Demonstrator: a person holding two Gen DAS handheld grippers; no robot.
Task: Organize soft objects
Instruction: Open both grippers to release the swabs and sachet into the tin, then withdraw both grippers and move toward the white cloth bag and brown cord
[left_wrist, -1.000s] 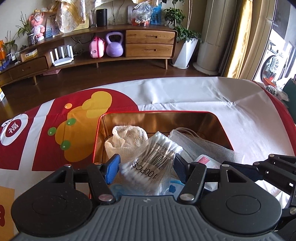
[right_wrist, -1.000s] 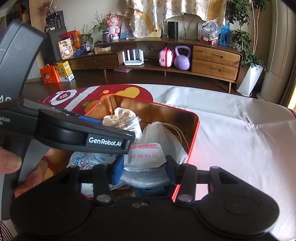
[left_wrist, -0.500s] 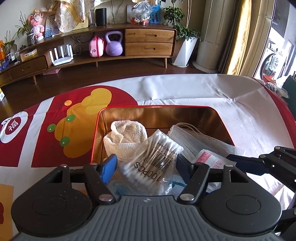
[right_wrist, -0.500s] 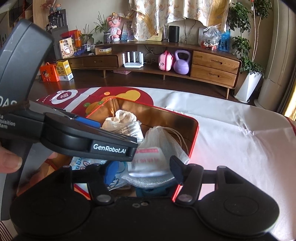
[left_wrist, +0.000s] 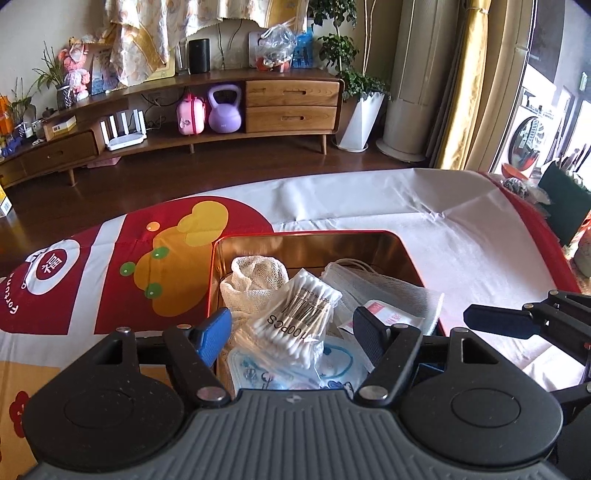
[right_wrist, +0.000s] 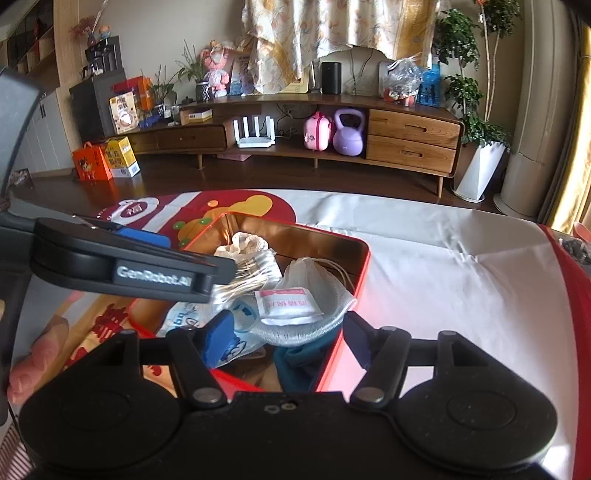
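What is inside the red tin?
The red tin holds a gauze wad, cotton swabs, a mesh bag with a pink-labelled packet on it, and blue-printed packets. Anything beneath is covered.

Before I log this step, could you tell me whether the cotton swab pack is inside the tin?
Inside: the cotton swab pack lies atop items within the red tin.

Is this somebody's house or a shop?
Most likely a home's living room: a long wooden TV cabinet along the wall, potted plants, and a purple kettlebell and router on its shelf.
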